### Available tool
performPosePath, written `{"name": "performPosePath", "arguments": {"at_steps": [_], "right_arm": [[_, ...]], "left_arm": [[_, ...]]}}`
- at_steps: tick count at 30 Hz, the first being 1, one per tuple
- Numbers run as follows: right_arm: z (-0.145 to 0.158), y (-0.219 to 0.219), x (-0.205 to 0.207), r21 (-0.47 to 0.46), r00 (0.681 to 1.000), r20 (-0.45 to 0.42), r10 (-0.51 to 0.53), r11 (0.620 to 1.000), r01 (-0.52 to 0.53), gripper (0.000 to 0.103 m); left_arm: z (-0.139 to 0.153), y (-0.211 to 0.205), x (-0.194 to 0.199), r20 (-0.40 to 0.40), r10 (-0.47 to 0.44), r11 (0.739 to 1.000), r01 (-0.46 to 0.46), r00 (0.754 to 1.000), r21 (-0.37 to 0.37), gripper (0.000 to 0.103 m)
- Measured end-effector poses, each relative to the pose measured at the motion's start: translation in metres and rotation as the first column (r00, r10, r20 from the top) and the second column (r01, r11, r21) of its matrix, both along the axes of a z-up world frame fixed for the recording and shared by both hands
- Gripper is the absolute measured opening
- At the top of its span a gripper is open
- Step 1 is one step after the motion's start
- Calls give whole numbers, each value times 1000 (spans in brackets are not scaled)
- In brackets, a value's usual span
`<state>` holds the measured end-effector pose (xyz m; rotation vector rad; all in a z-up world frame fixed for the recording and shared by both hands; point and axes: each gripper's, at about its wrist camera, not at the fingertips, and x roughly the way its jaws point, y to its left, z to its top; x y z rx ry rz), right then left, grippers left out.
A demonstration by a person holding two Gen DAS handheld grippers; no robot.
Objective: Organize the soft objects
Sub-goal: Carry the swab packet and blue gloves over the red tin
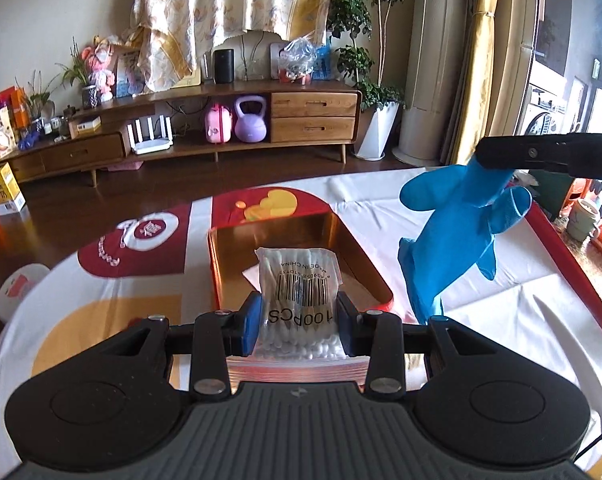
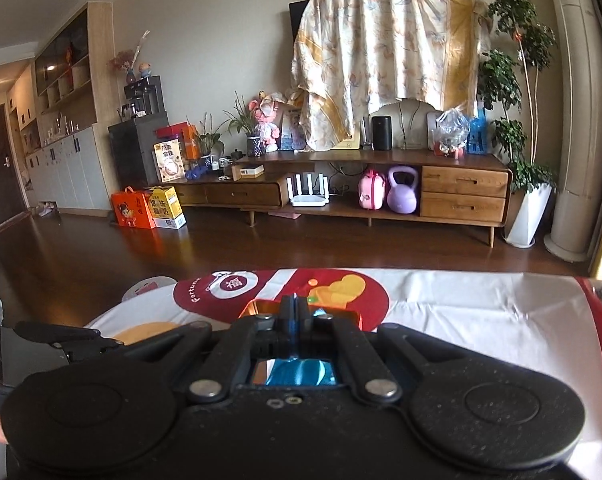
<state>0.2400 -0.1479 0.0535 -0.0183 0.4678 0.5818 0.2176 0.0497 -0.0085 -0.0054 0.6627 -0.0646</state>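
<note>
Your left gripper (image 1: 297,318) has its blue pads clamped on either side of a clear bag of cotton swabs (image 1: 299,300), barcode label facing up; the bag's zip edge sits back toward the gripper body. The bag hangs above the open end of a gold-lined tray (image 1: 375,270) with orange-red outer walls, which sits on the table. Whether the bag's far end touches the tray floor cannot be told.

Your right gripper (image 2: 294,312) has its jaws pressed together on a blue glove (image 1: 457,236). From the left wrist view, the glove dangles from the black fingertips, fingers splayed, cuff hanging down, clear of the table and to the right of the tray. From the right wrist view only a strip of blue shows behind the closed fingers.

Under both: a white tablecloth (image 1: 501,312) with red and yellow print. Beyond the table, dark wood floor and a low wooden cabinet (image 2: 381,196).
</note>
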Motion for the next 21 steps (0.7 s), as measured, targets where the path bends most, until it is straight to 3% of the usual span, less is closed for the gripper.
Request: {"name": "performPosePath", "arguments": {"at_steps": [9, 21], "right_arm": [[-6, 20, 36, -2, 1000, -17, 7, 1000, -7, 0], [-39, 47, 82, -26, 997, -73, 3, 1000, -5, 0]], "left_arm": [[-3, 9, 42, -22, 21, 1000, -20, 1000, 6, 38], [-34, 20, 99, -65, 51, 999, -51, 997, 11, 38]]}}
